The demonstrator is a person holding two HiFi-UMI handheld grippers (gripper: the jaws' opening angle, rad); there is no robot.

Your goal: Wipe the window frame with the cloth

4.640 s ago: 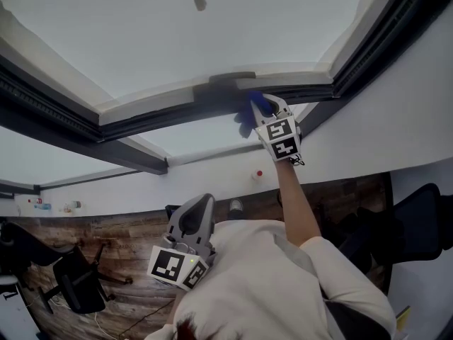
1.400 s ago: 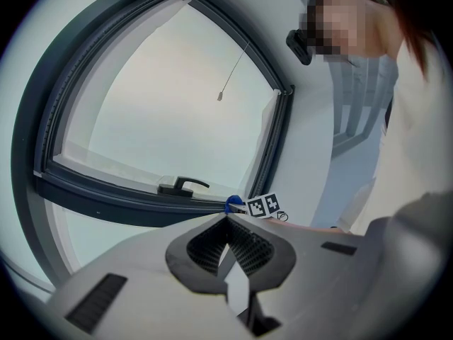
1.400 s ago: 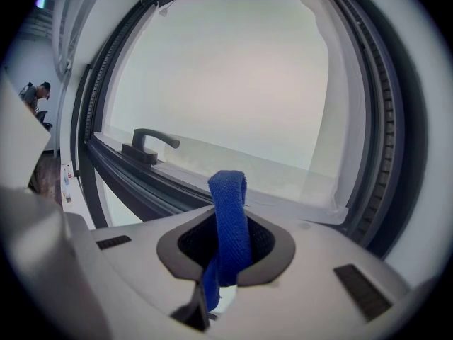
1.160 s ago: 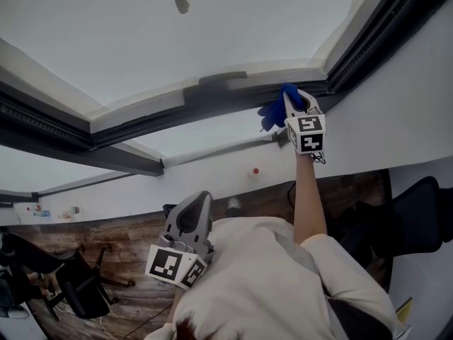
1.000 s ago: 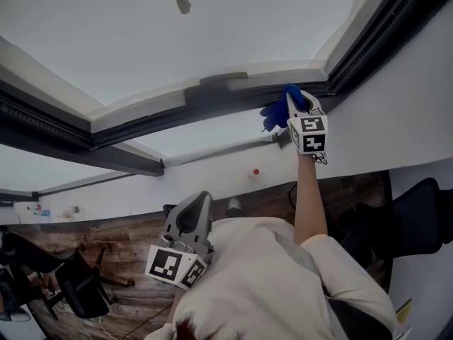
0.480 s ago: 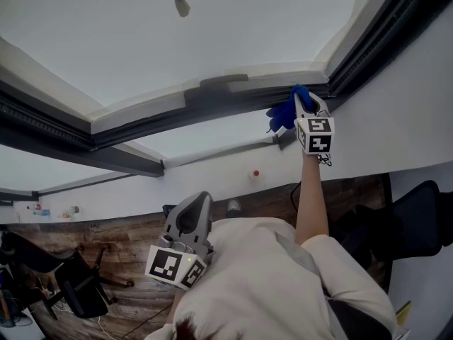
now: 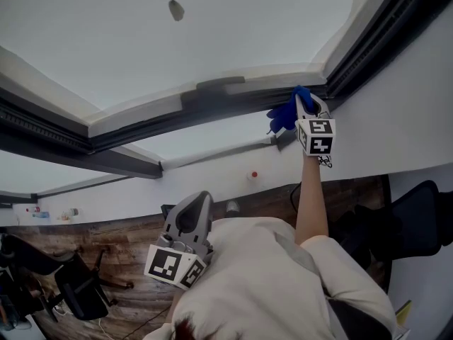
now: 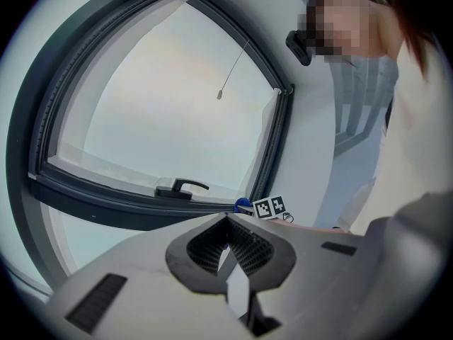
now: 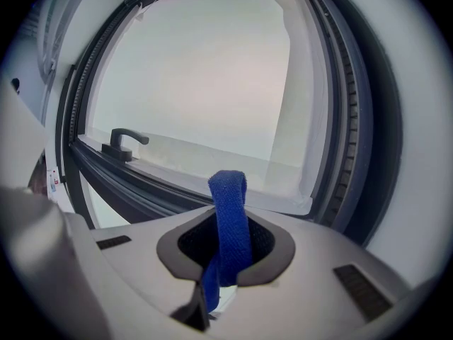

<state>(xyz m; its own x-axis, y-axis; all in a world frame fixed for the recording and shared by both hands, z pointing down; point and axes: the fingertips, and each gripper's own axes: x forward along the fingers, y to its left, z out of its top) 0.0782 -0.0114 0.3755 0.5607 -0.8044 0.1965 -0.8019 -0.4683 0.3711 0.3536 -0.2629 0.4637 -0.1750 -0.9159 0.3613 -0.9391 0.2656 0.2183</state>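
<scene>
Your right gripper (image 7: 303,103), at one o'clock, is clamped on the blue woven cloth (image 7: 283,116) at the dark grey window frame (image 7: 212,105). Your left gripper (image 7: 192,214), at six o'clock, has its jaws together and empty.

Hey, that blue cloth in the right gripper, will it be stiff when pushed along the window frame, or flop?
Probably floppy: the blue cloth folds over in a loop above the right gripper. Likely light, since a jaw pinch alone holds it. Its woven surface probably drags rather than slips.
</scene>
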